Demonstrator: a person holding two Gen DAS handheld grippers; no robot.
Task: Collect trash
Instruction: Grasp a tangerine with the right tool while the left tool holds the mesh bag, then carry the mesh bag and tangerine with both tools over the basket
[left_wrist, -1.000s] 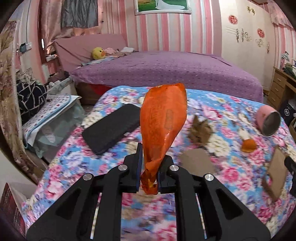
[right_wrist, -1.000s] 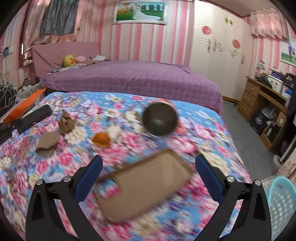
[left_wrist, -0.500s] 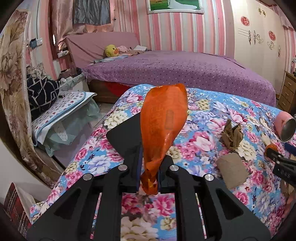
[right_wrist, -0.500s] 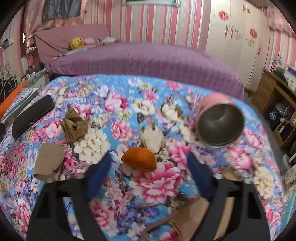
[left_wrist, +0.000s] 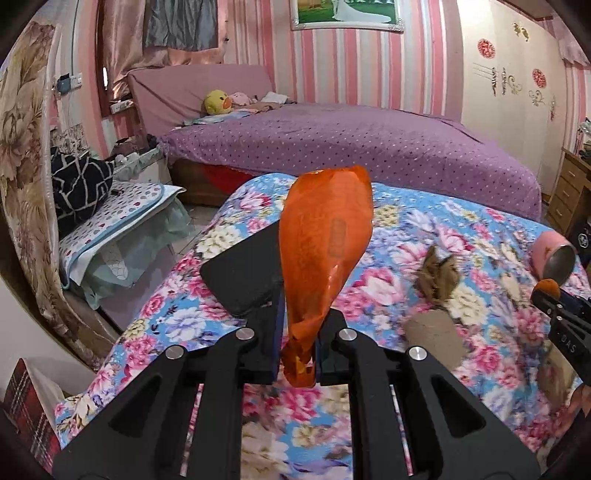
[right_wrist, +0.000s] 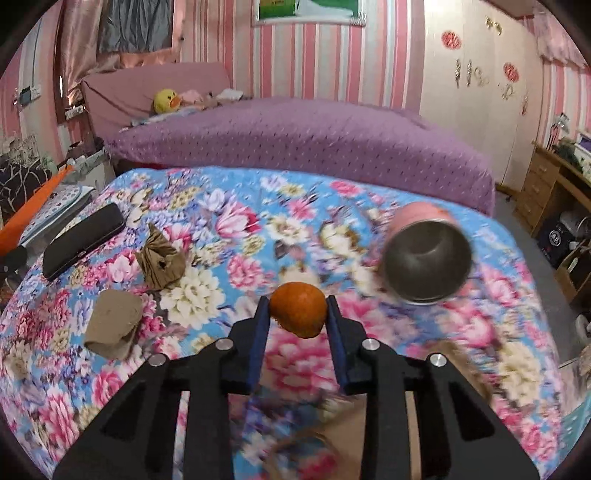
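Right gripper (right_wrist: 298, 312): I see my jaws have just been closing; the blue pads now sit against both sides of the orange peel (right_wrist: 298, 309), which I grip just above the flowered cloth (right_wrist: 236, 206).
Left gripper (left_wrist: 298, 345): my jaws are clenched on the crumpled lower end of the orange wrapper (left_wrist: 325, 251), which stands up from them.
Flat cardboard (right_wrist: 384, 421): below the right jaws, blurred, lying on the cloth.
Brown paper roll (right_wrist: 112, 323): on the cloth to my left, near the crumpled brown paper (right_wrist: 160, 262) just beyond it.
Black case (right_wrist: 83, 245): further left, flat near the cloth's edge.
Pink cup (right_wrist: 424, 253): to my right, on its side, its metal mouth towards me.
Purple bed (right_wrist: 303, 144): beyond the cloth, a yellow duck toy (right_wrist: 166, 100) at its head.
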